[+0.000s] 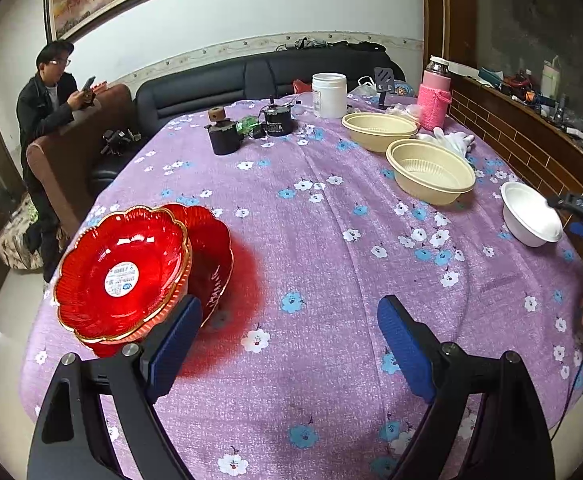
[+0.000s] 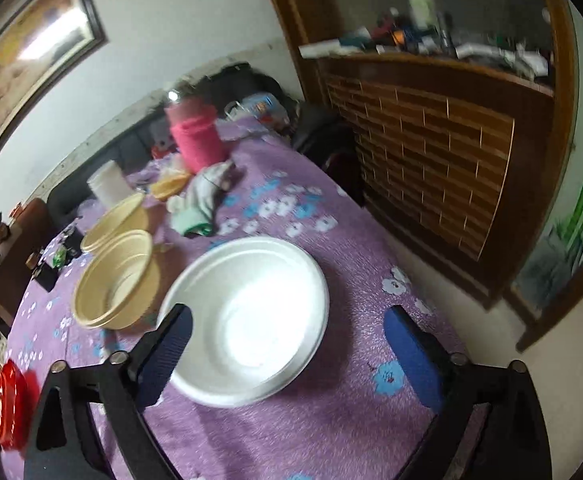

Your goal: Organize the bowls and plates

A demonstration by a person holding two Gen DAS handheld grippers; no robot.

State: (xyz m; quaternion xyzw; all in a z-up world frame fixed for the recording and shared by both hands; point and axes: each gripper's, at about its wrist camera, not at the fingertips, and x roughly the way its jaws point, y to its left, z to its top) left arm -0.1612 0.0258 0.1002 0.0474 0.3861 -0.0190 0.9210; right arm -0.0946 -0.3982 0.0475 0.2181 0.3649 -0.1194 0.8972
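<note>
White bowl [image 2: 247, 320] sits near the tabletop [image 2: 331, 420] edge between the spread jaws of the right gripper [image 2: 287, 354], motion-blurred; the left gripper [image 1: 289, 346], jaws spread, partly hides the stacked red plates [image 1: 123, 276].
</note>
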